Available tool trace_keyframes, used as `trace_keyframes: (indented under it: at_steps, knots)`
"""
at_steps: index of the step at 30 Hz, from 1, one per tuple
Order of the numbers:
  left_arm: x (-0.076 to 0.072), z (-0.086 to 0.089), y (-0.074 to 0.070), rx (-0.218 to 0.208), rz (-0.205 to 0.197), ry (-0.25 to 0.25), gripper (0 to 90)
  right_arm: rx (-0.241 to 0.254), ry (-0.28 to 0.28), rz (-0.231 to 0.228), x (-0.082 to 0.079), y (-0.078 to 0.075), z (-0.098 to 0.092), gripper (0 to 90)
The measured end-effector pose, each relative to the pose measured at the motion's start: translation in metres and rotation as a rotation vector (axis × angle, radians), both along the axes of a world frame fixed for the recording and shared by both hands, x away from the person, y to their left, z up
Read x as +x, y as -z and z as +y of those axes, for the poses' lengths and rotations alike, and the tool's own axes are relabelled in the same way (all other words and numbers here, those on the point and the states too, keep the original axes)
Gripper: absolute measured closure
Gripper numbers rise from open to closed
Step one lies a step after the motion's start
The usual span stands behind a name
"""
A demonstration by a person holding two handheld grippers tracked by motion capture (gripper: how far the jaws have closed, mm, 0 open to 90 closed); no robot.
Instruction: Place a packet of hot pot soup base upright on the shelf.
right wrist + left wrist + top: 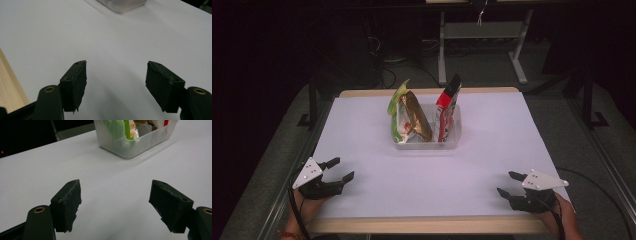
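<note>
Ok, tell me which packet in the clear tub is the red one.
The red packet stands upright at the right end of the clear tub, apart from the green packet and the brown packet leaning together at the left end.

A dim room: grey floor (272,165), a white-legged desk (482,35) behind the white-topped table (492,150).

Jaws gape empty before the snack-filled bin (140,146).
</note>
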State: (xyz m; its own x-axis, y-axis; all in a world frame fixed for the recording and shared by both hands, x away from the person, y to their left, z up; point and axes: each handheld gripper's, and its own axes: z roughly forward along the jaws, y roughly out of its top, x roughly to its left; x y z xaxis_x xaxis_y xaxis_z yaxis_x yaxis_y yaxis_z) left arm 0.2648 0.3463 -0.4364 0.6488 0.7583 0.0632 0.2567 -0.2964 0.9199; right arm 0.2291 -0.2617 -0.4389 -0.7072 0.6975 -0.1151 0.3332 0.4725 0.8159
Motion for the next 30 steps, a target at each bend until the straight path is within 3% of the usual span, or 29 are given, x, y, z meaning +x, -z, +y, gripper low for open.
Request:
trace_keyframes:
  at_steps: [30]
  knots:
    - [0.0033, -0.0039, 0.0015, 0.022, 0.008, 0.002, 24.7, 0.002, 0.002, 0.005, 0.0011, 0.0021, -0.0012, 32.3]
